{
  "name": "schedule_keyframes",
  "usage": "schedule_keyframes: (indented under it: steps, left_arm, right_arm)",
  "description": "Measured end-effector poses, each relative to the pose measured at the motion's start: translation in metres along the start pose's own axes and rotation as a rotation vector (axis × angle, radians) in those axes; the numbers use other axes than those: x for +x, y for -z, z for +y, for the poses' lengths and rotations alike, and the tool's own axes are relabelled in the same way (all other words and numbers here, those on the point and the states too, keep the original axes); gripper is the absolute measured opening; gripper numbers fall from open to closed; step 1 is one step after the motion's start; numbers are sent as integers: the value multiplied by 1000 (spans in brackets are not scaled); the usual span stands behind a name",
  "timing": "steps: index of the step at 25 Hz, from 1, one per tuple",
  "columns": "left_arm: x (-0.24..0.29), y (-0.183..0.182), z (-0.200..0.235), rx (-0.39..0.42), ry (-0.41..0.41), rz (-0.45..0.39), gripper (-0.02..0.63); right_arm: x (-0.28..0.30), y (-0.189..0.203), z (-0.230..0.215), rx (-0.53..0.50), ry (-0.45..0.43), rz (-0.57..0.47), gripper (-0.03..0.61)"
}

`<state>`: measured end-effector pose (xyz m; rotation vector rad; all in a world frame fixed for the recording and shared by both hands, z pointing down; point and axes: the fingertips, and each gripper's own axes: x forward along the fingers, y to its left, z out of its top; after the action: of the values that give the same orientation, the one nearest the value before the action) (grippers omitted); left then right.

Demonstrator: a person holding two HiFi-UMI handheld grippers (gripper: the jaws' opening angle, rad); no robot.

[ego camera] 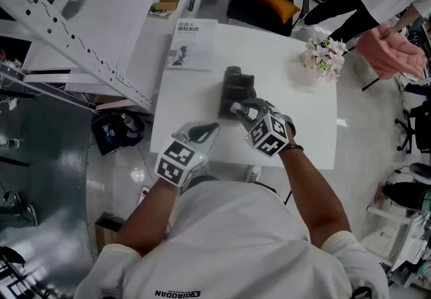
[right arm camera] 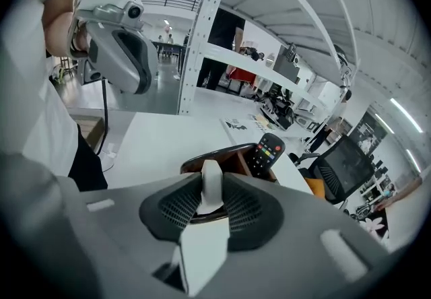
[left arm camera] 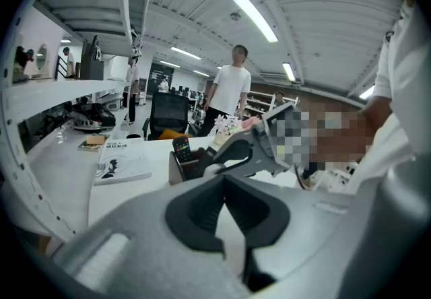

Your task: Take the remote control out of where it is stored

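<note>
A person leans over a white tabletop [ego camera: 296,116] with a claw in each hand; a dark holder [ego camera: 236,85] stands near its middle. The black remote control [right arm camera: 267,153] stands upright in one compartment of the holder, on the side away from the person, with its coloured buttons showing above the rim; neither claw touches it. The right claw [ego camera: 241,110] is tipped down at the holder's near rim, and its jaws appear clamped on a slim white piece [right arm camera: 211,186] that stands between the pads; I cannot tell what this piece is, perhaps a second remote. The left claw [ego camera: 204,131] hangs beside the holder, nearer the person, with its jaws together on nothing.

The step in hand looks like the grasp at the holder, with nothing lifted out yet. The next move likely calls for a firm grip and a straight upward pull, so that the holder's walls are cleared; the free left claw could steady the holder if it tips.
</note>
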<state>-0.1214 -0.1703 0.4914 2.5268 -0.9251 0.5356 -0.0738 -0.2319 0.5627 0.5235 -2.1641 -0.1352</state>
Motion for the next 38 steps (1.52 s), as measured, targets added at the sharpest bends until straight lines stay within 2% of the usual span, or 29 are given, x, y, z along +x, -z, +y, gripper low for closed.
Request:
schedule_keyframes:
  steps: [10,16,20,23,25,30,34,38]
  left_arm:
    - [11,-8,-5,18,-37,3,2]
    - [25,-13,-15,30,-25,17,2]
    - [38,-16,-24,41,-13,26,2]
    - [46,-18,-29,46,-2,32,2]
    - [51,-20,-32,49,5,36,2]
    - [63,-19,-40,53,18,54,2]
    - [68,-21,-42,49,19,59,2]
    - [69,-19,-41,41,11,60,2]
  right_arm:
    - [-51,-28,-14,60,38,-159,104]
    - [-97,-29,-32,152,96,-263,103]
    - [-127,-11,-45,274,130,-321,101]
    - [-145,16,-56,405,162,-357,101]
    - [-147,46,-65,530,184,-359,100]
    - [-132,127,-88,967,223,-378,98]
    - [-112,161,-98,1296,191,-471,98]
    - [-88,183,-100,1495,159,-541,98]
